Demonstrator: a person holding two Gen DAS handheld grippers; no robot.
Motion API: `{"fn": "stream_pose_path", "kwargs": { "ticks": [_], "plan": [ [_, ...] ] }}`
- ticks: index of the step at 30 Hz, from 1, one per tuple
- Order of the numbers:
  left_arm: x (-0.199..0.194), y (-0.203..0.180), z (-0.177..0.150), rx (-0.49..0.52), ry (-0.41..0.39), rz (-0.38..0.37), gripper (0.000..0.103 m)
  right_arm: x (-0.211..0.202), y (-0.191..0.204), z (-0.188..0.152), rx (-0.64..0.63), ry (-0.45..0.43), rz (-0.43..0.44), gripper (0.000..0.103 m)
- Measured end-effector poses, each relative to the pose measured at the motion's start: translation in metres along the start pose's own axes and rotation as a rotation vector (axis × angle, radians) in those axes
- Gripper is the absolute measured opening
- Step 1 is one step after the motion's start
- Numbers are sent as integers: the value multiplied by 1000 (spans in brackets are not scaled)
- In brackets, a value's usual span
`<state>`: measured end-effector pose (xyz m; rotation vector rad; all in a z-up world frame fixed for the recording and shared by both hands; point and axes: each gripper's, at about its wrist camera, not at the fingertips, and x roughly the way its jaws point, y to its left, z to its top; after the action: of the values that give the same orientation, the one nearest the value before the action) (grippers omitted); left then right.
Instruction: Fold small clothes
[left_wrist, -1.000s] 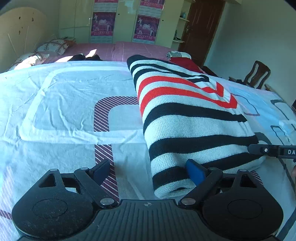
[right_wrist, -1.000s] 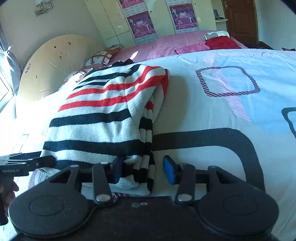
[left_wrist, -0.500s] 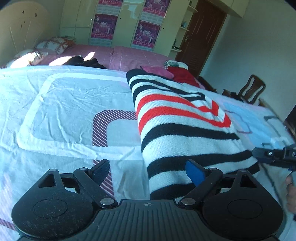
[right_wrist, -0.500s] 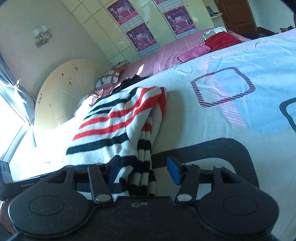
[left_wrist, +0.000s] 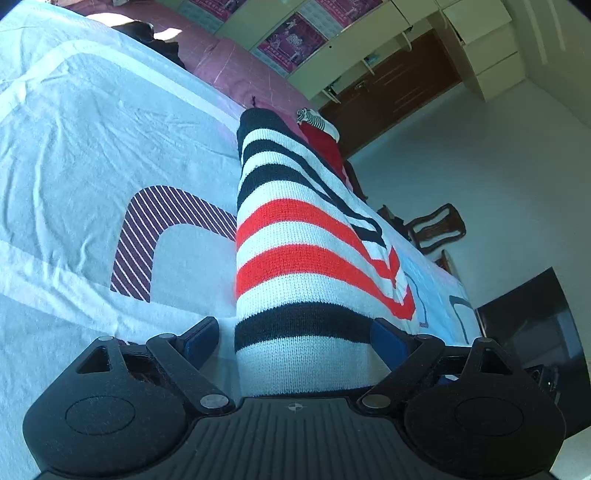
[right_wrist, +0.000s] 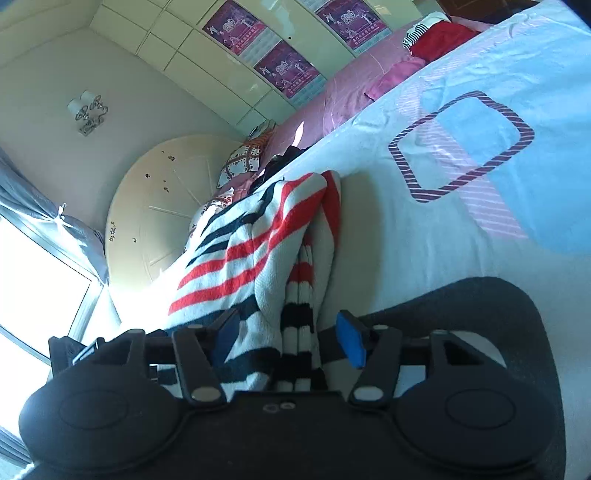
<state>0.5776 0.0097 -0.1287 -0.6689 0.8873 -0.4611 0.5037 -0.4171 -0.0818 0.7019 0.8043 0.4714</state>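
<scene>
A black, white and red striped knit sweater (left_wrist: 303, 258) lies folded lengthwise on the pale blue patterned bed sheet (left_wrist: 92, 147). Its near end passes between the wide-apart blue-padded fingers of my left gripper (left_wrist: 295, 338), which stays open around it. In the right wrist view the same sweater (right_wrist: 258, 243) bunches up and its near hem runs between the fingers of my right gripper (right_wrist: 286, 334), also open. Both views are strongly tilted. The hem itself is hidden behind the gripper bodies.
A red garment (left_wrist: 325, 144) and a small striped one (left_wrist: 314, 118) lie at the far end of the bed. A pink bedspread (right_wrist: 351, 88), pillows (right_wrist: 243, 162), a round headboard (right_wrist: 159, 206), wardrobe and wooden chair (left_wrist: 439, 229) surround the bed.
Both grippers have rolled sideways and pushed forward, so the sweater's near end now lies deeper between the fingers. The sweater's right side has bunched up. The fingers stay open.
</scene>
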Motion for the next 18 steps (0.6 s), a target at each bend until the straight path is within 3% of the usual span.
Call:
{"fn": "stream_pose_path", "kwargs": {
  "ticks": [2,6,13,18],
  "plan": [
    [1,4,5,-6,6,-11,88,7,-4,7,24,8,15,72],
    [0,8,14,-1,4,4,88,22,-11,14,55,48,32,71],
    [14,2,28,87,96,-10,88,38,-12,16,63,87,54,68],
    [26,4,37,91,135,-62,88,46,-8,19,41,95,62,67]
  ]
}}
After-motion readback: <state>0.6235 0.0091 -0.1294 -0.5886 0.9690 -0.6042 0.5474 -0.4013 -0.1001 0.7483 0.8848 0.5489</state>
